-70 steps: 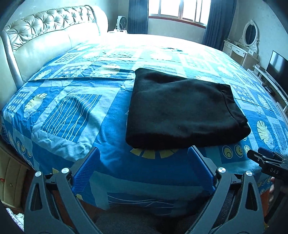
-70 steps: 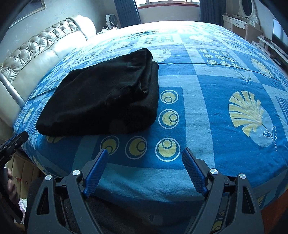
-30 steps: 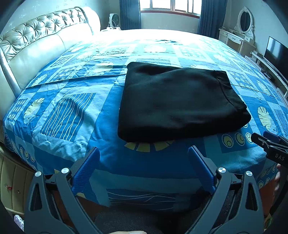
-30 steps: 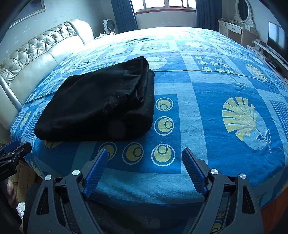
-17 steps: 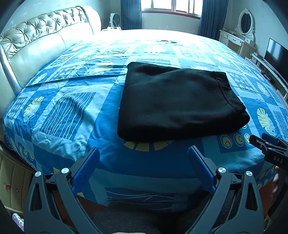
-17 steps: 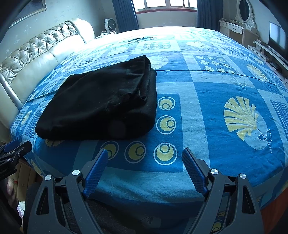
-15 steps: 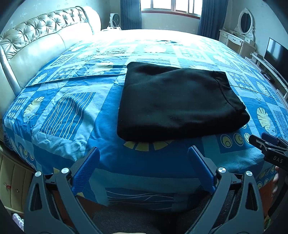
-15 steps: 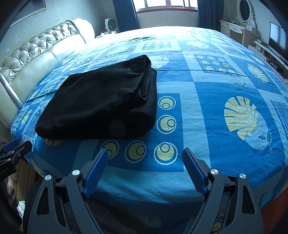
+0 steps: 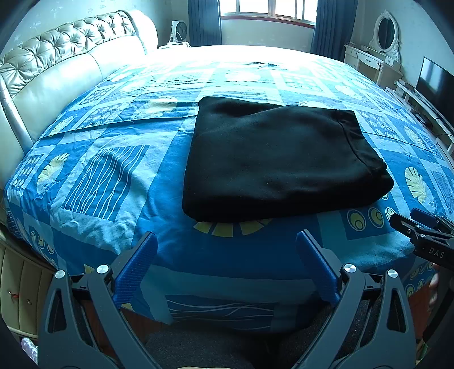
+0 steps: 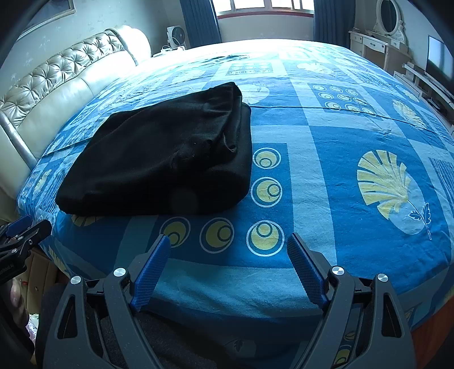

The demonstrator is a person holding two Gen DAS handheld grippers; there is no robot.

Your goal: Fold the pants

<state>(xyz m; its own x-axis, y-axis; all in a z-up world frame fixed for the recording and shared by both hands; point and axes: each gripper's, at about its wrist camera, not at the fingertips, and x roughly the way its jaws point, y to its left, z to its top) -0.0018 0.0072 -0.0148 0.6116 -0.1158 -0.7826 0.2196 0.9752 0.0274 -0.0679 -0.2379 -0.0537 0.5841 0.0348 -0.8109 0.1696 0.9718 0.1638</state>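
The black pants [image 9: 278, 159] lie folded into a thick rectangle on the blue patterned bed cover [image 9: 113, 176]; they also show in the right wrist view [image 10: 164, 159], left of centre. My left gripper [image 9: 227, 241] is open and empty, held at the bed's near edge just short of the pants. My right gripper [image 10: 228, 242] is open and empty, at the near edge to the right of the pants. Each gripper shows at the side of the other's view: the right one [image 9: 420, 227], the left one [image 10: 22, 232].
A padded cream headboard [image 9: 56, 73] runs along the left. A dressing table with mirror [image 9: 383, 42] and a television [image 9: 437, 82] stand at the right. A fan [image 10: 176, 37] and curtained window [image 9: 269, 11] are at the far end.
Both grippers have drawn back slightly and stayed open. The folded pants have not moved.
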